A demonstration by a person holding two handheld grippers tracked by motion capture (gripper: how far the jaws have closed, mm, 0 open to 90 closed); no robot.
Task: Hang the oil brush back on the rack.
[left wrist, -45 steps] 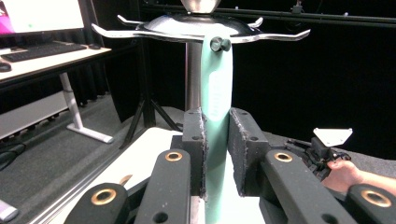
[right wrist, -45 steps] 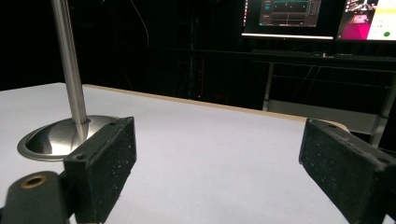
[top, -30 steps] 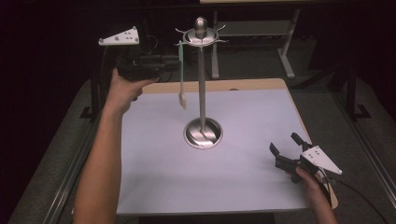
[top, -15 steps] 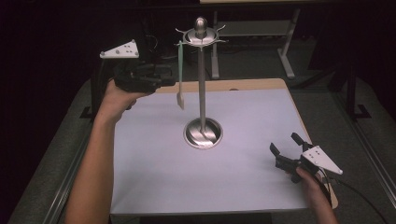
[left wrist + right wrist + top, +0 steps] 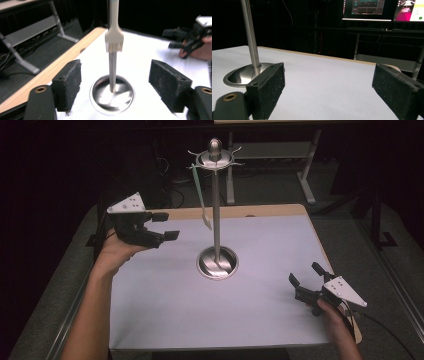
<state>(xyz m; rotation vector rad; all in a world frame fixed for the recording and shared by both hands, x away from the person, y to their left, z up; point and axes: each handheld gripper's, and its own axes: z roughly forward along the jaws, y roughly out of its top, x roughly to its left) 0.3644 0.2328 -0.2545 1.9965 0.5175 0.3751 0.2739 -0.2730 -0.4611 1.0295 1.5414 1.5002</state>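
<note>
Brush point(image 5: 201, 200) hangs on stand point(image 5: 217, 220) (monitors point(image 5: 382, 10) behind)

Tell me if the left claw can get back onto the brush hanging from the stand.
Probably yes: the left claw is open, the hanging brush lies straight ahead between its jaws, with nothing in the way.

Right claw point(image 5: 329, 92) open, empty, low over white table point(image 5: 332, 80), steel stand point(image 5: 249, 62) at left, monitors point(image 5: 384, 10) behind
</note>
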